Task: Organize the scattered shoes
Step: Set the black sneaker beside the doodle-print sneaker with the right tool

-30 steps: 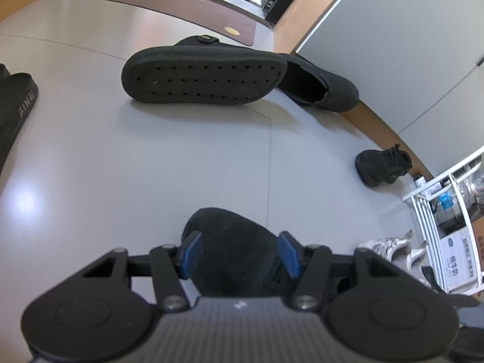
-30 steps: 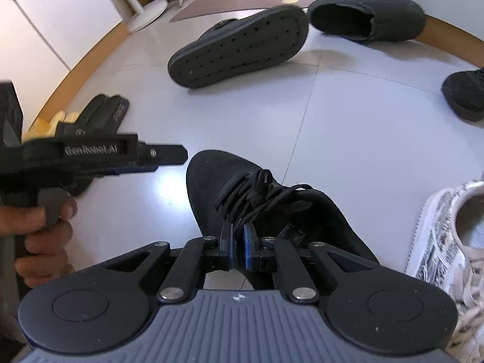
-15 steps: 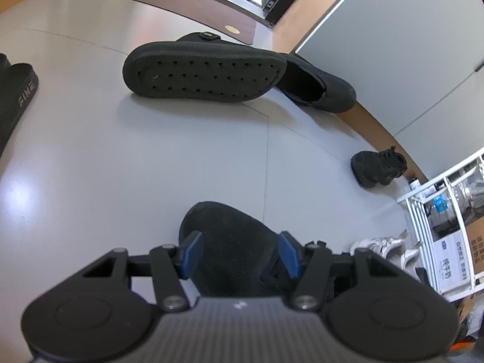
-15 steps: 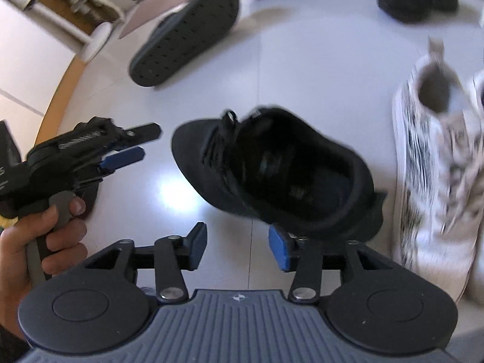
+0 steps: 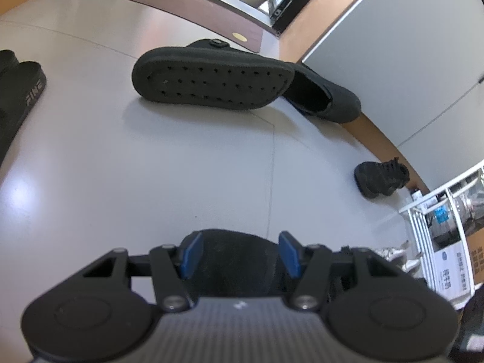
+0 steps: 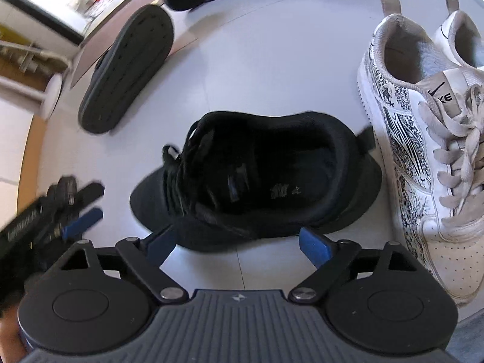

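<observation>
The black sneaker (image 6: 257, 187) stands upright on the pale floor (image 6: 272, 69) at the centre of the right wrist view, heel toward the white sneaker (image 6: 423, 157) at the right edge, the two just beside each other. The right gripper (image 6: 239, 243) hangs over the near side of the black sneaker, jaws opening wide, pads clear of the fabric and nothing between them. The left gripper (image 5: 240, 254) sits half open above the toe in the lower middle of its view, pads not pressing, so neither tong holds anything. The step looks like setting this shoe down in line, so let go cleanly: lift the right gripper straight up without catching the laces (image 6: 181, 163), and check the heel lines up with the white pair. Its likely mate, another black sneaker (image 5: 382, 178), waits at the right by the wall, well apart; the overturned sandal (image 5: 211, 81) and slip-on (image 5: 326, 99) lie beyond.
</observation>
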Motion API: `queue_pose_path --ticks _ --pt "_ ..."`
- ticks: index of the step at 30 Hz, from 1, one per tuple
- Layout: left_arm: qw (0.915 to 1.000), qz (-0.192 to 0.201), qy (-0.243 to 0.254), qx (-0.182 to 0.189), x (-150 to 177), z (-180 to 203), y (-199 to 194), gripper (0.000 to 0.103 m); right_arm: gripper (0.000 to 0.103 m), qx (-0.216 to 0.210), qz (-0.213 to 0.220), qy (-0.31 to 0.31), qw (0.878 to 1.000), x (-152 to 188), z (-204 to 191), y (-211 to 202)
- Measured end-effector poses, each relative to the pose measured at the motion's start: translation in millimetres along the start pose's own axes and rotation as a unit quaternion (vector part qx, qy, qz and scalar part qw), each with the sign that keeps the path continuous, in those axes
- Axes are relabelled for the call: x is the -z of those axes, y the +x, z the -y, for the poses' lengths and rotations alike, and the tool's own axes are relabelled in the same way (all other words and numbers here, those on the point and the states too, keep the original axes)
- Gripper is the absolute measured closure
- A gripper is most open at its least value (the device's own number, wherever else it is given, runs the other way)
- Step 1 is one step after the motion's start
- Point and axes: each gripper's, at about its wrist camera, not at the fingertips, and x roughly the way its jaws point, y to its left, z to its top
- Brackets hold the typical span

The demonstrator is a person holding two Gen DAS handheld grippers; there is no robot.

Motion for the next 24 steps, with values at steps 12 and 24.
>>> queue_pose_path --ticks 12,24 --pt "1.0000 0.000 0.002 -0.007 0.3 1.0 -0.7 0.044 0.015 0.010 0.030 0.049 0.998 -16.2 5.3 13.6" --pt "0.9999 0.002 -0.008 -0.006 0.9 -3.1 -2.1 0.044 0.041 0.002 0.029 -0.071 0.997 -38.3 -15.3 8.3"
